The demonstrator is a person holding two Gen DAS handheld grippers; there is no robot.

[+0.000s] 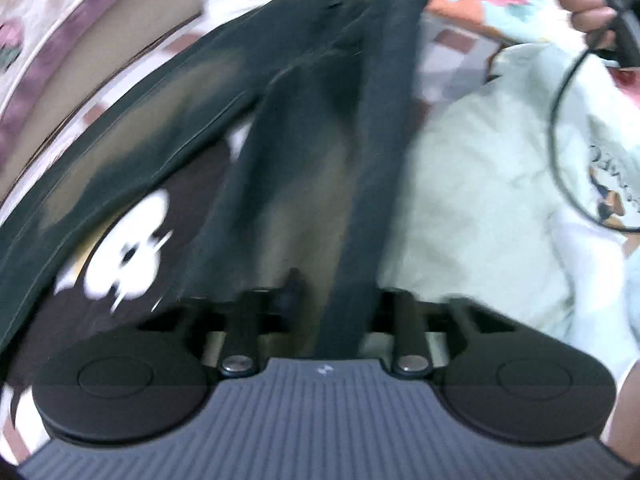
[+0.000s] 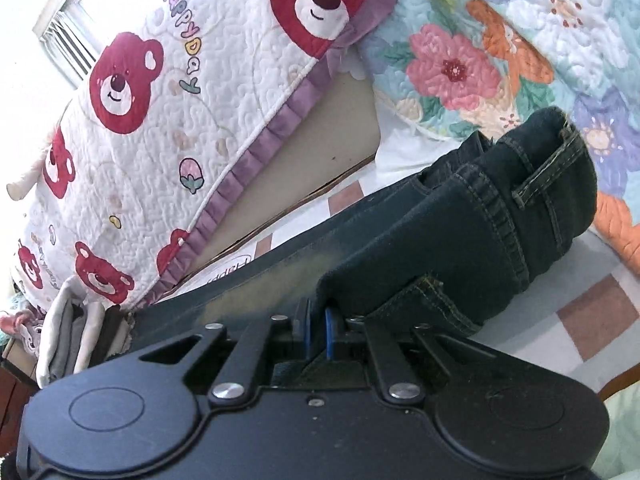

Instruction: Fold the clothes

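dark jeans (image 2: 460, 240) stretch in the air over a bed (image 2: 592, 316), waistband end nipped in the closed right gripper (image 2: 318, 326), a long strip of the denim running into the left gripper (image 1: 320, 312), which looks clamped on it, though blur hides the pads. a black skull-print shirt (image 1: 128, 240) lies near left, a pale garment (image 1: 480, 184) right. the narrow bite at the waistband could slip under the denim's weight, dropping the jeans onto the clothes below.
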